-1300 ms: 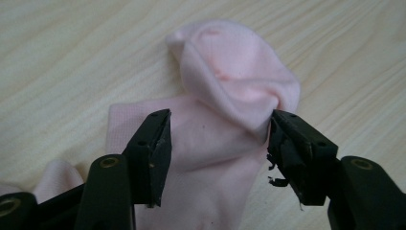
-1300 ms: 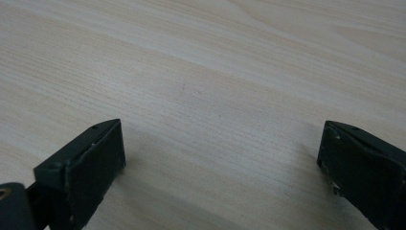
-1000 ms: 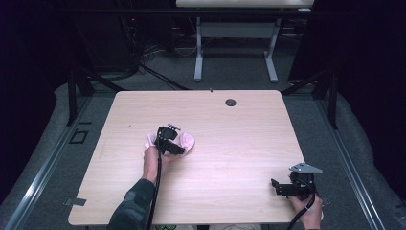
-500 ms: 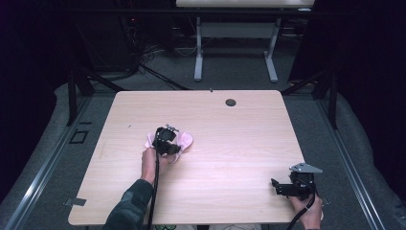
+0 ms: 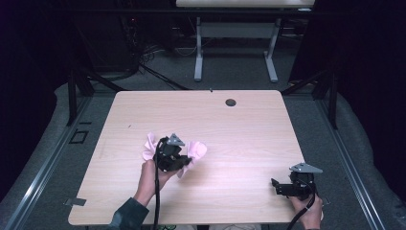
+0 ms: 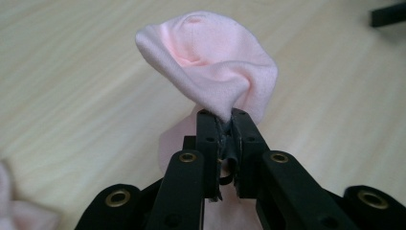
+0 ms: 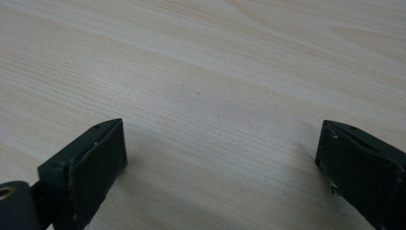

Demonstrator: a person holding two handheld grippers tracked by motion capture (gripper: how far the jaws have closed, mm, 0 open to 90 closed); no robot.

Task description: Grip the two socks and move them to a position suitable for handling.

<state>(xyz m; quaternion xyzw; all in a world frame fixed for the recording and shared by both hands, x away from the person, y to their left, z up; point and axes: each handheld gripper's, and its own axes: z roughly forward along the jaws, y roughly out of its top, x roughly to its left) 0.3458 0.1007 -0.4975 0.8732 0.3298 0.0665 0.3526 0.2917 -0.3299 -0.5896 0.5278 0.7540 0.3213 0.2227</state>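
Note:
A pink cloth [image 5: 197,149] lies crumpled on the left half of the wooden table [image 5: 249,129], and one fold of it [image 6: 210,57] is lifted off the surface. My left gripper [image 5: 187,162] is shut on that fold; its jaws have just been closing, and in the left gripper view [image 6: 224,120] the fabric is pinched tight between them. Another part of the cloth [image 5: 150,146] trails to the left of the hand. Near the front right corner, my right gripper [image 5: 276,186] rests low over bare wood, pointing left. Its jaws [image 7: 220,148] stand wide open with nothing between them.
A dark round grommet hole [image 5: 231,102] sits near the table's far edge. Behind the table stands the white frame of another table [image 5: 198,52] on grey carpet. A small strip of tape [image 5: 76,201] marks the table's front left corner.
The left gripper has closed on the pink cloth and risen, pulling a fold up off the table. The right gripper has stayed where it was.

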